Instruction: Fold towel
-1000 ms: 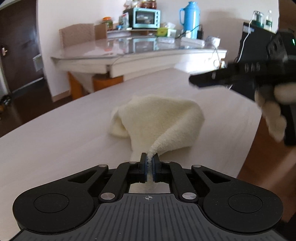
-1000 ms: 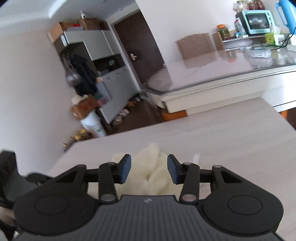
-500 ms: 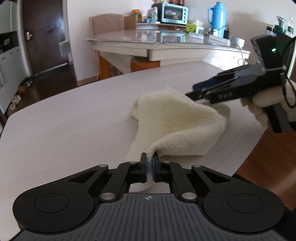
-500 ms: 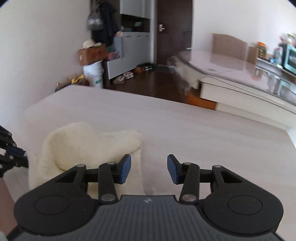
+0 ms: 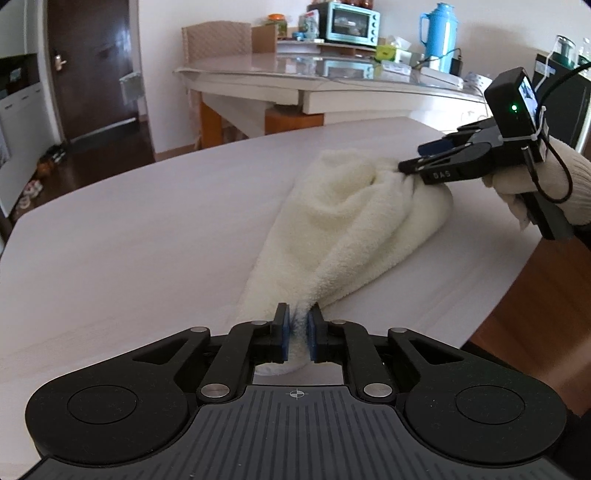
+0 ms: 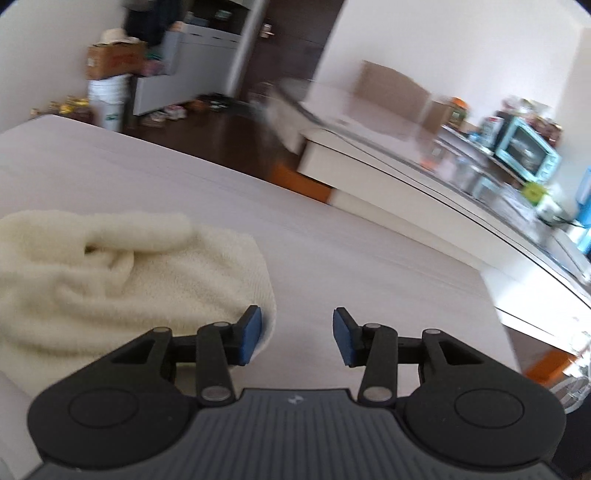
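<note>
A cream towel (image 5: pixel 351 218) lies crumpled on the pale wooden table (image 5: pixel 129 236). My left gripper (image 5: pixel 297 332) is shut on a near corner of the towel, and the cloth runs away from its pads in a stretched ridge. My right gripper (image 5: pixel 413 162) shows in the left wrist view at the towel's far right end, its lower finger touching the cloth. In the right wrist view the right gripper (image 6: pixel 297 338) is open, with its left pad at the edge of the towel (image 6: pixel 110 273) and nothing between the pads.
The table's curved right edge (image 5: pixel 517 258) drops to a brown floor. A second table (image 5: pixel 295 77) stands behind with a toaster oven (image 5: pixel 351 22) and a blue flask (image 5: pixel 437 37). A dark door (image 5: pixel 92 66) is at the far left.
The right gripper has come down onto the towel's far right end, still open. The left gripper keeps its hold, and the towel is now pulled longer between the two.
</note>
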Demonstrator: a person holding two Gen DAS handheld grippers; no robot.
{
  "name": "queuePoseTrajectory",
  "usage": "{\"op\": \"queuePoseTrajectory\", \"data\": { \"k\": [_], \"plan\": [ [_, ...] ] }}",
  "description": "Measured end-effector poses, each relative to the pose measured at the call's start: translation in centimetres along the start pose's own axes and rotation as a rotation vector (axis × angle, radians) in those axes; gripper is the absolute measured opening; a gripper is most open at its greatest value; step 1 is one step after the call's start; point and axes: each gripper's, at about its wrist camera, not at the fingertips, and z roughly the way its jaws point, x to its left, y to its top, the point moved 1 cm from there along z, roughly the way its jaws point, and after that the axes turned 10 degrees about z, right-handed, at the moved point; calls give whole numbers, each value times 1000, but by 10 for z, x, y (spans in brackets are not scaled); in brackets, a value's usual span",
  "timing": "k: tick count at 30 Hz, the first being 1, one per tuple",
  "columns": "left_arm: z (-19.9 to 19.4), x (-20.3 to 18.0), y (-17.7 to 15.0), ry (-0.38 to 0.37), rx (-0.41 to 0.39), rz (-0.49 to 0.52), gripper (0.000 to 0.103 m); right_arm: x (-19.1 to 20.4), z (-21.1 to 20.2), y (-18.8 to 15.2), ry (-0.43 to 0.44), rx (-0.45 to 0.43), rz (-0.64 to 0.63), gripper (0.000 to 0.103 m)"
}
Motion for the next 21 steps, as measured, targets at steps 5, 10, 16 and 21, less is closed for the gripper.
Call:
{"op": "queuePoseTrajectory", "data": {
  "k": [5,10,16,21],
  "plan": [
    [-4,-2,7,-14,-7,25,25,-10,-10,-11,-94,14,-4,50],
    [-8,1,25,-27,-48,29,32,-23,-17,-20,-98,18,37,50],
    [14,4,76,-59,-113,66,37,-34,-25,-30,-84,2,42,50],
    [64,-8,118,-99,-106,125,37,-36,-23,-30,-78,-8,44,50]
  ]
}}
